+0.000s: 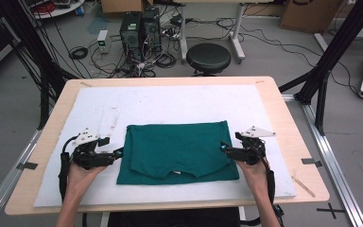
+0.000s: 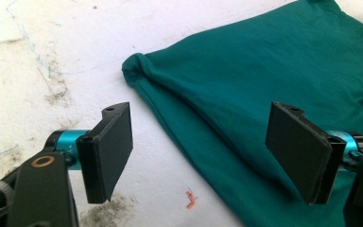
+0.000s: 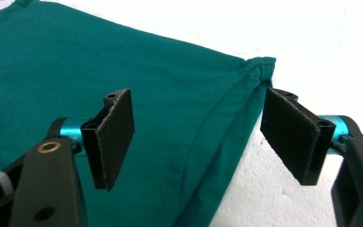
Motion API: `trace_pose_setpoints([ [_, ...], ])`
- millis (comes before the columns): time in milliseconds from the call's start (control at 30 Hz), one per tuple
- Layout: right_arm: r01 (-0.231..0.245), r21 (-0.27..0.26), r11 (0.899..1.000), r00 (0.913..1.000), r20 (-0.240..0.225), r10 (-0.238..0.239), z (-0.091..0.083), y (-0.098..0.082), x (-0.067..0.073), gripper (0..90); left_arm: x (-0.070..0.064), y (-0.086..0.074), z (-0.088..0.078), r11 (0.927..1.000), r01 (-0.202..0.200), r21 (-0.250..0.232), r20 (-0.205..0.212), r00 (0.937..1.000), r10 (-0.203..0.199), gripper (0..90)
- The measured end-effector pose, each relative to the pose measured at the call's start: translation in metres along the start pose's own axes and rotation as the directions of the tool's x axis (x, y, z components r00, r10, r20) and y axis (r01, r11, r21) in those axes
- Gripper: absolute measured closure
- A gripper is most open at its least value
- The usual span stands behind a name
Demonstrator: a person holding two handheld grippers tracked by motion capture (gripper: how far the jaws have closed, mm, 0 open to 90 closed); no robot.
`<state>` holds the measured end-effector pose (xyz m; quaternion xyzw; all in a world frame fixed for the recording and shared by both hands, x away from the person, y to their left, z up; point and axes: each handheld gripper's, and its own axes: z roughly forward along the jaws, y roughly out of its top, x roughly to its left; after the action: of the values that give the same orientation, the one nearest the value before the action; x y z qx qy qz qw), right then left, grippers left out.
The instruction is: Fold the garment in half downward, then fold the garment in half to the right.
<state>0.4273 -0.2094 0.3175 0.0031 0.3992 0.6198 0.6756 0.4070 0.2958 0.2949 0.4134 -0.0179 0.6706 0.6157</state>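
A folded teal green shirt (image 1: 177, 150) lies flat in the middle of the white board (image 1: 170, 101). At its left edge my left gripper (image 1: 118, 153) is open; in the left gripper view the shirt (image 2: 264, 85) lies under the wide-apart pads (image 2: 111, 151), its folded edge running between them, and nothing is pinched. Over the shirt's right edge my right gripper (image 1: 223, 146) is open. The right gripper view has the shirt (image 3: 75, 61) and its folded corner beneath the spread pads (image 3: 113, 137), untouched by them.
The board rests on a wooden table (image 1: 293, 142). Beyond the table's far edge stand a black stool (image 1: 208, 57), computer towers (image 1: 139, 29) and tangled cables on the floor. A black frame post (image 1: 328, 56) rises at the right.
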Motion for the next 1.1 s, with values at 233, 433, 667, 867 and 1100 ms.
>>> trace_pose_setpoints([
  [233,0.008,-0.005,1.000,0.9999,-0.007,-0.008,-0.001,0.001,0.002,27.1,-0.004,0.000,0.003,1.0000,-0.001,0.003,0.011,0.9999,0.001,23.8],
  [433,0.010,-0.018,1.000,0.9999,-0.007,-0.010,-0.003,0.002,0.001,27.1,-0.009,0.000,0.007,0.9999,-0.011,0.013,0.019,0.9998,0.011,23.8],
  [667,0.007,-0.020,1.000,1.0000,-0.006,-0.007,-0.005,0.003,0.001,27.1,-0.017,-0.001,0.011,0.9993,-0.009,0.035,0.008,0.9999,0.009,23.7],
  [867,0.008,-0.020,1.000,1.0000,-0.006,-0.008,-0.005,0.003,0.000,27.1,-0.027,-0.008,0.018,0.9975,0.021,0.067,0.001,0.9998,-0.021,23.7],
  [1100,0.008,-0.016,1.000,0.9999,-0.008,-0.008,-0.004,0.003,0.001,27.1,-0.037,-0.015,0.028,0.9924,0.004,0.123,-0.058,0.9983,0.003,23.7],
])
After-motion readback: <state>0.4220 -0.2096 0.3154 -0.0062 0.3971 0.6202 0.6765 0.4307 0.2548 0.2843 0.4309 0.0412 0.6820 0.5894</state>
